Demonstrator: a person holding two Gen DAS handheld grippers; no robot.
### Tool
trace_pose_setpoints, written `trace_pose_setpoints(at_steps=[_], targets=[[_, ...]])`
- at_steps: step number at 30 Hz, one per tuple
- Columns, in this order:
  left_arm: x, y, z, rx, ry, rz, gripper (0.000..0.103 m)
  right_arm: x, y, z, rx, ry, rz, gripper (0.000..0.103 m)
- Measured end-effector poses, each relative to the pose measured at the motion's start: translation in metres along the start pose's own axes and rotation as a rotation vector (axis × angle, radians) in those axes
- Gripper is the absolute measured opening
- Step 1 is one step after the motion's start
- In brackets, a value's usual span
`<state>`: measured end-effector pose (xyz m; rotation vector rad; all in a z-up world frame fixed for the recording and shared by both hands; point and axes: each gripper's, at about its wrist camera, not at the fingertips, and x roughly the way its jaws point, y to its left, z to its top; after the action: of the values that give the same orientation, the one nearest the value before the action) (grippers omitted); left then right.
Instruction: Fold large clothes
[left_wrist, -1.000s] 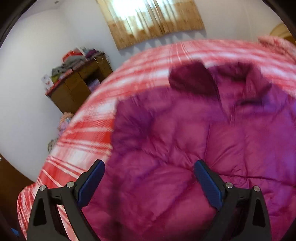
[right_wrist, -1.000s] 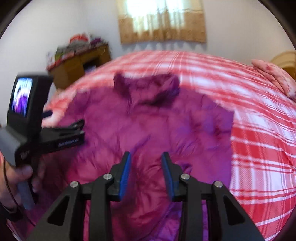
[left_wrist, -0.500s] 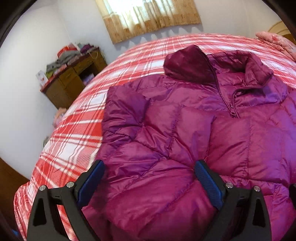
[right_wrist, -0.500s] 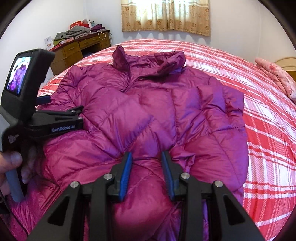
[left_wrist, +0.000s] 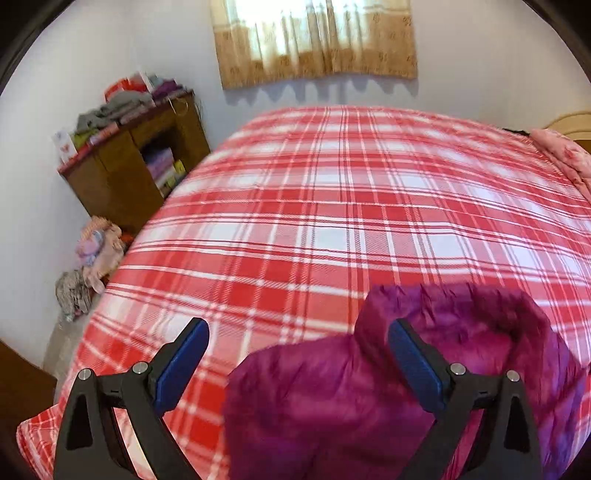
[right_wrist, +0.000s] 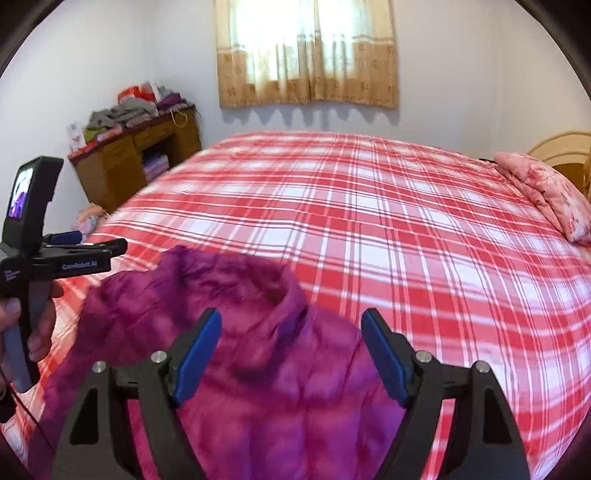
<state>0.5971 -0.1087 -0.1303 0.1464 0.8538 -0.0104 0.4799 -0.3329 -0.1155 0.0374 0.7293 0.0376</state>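
The left gripper (right_wrist: 88, 245) – reading "GenRobot.AI" – is standing apart; the right gripper (right_wrist: 291, 354) is just opening, empty, over the purple jacket (right_wrist: 258, 369).

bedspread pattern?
Red-and-white plaid bedspread, clearest in the right wrist view.

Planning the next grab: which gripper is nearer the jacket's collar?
Right. The right gripper hangs open directly over the collar; the left gripper, also open, sits off beside it toward the bedspread.
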Motion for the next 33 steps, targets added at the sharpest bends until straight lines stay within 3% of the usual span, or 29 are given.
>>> trace_pose_setpoints(at_steps=[2, 8, 9, 10, 11, 12, 16, 18, 21, 25, 33], targets=[[0.023, -0.012, 0.009, 0.017, 0.041, -0.031, 0.098, 0.024, 0.001, 0.01, -0.012, 0.046, -0.008, 0.081], [0.069, -0.046, -0.005, 0.15, 0.074, 0.01, 0.098, 0.073, -0.007, 0.01, -0.048, 0.142, -0.03, 0.077], [0.069, -0.048, -0.009, 0.169, 0.055, 0.017, 0.085, 0.079, -0.008, 0.008, -0.06, 0.161, -0.024, 0.071], [0.069, -0.048, -0.011, 0.185, 0.041, 0.011, 0.041, 0.087, -0.008, 0.004, -0.079, 0.184, -0.016, 0.047], [0.069, -0.048, -0.013, 0.204, 0.054, -0.012, 0.016, 0.091, -0.009, 0.004, -0.091, 0.198, -0.008, 0.019], [0.066, -0.043, -0.014, 0.197, 0.073, -0.051, 0.007, 0.093, -0.01, -0.001, -0.106, 0.211, 0.007, 0.01], [0.023, -0.026, -0.025, 0.197, -0.074, -0.08, 0.007, 0.065, -0.004, -0.014, -0.177, 0.108, -0.015, 0.01], [0.009, -0.022, -0.036, 0.2, -0.112, -0.092, 0.007, 0.052, -0.002, -0.021, -0.188, 0.064, -0.02, 0.009], [0.004, -0.026, -0.06, 0.247, -0.127, -0.083, 0.007, 0.045, 0.002, -0.039, -0.223, 0.057, -0.046, 0.008], [0.018, -0.028, -0.09, 0.284, -0.092, -0.06, 0.007, 0.046, 0.005, -0.056, -0.232, 0.082, -0.056, 0.007], [0.037, -0.04, -0.104, 0.332, -0.075, -0.013, 0.007, 0.068, 0.007, -0.073, -0.241, 0.158, -0.105, 0.007]])
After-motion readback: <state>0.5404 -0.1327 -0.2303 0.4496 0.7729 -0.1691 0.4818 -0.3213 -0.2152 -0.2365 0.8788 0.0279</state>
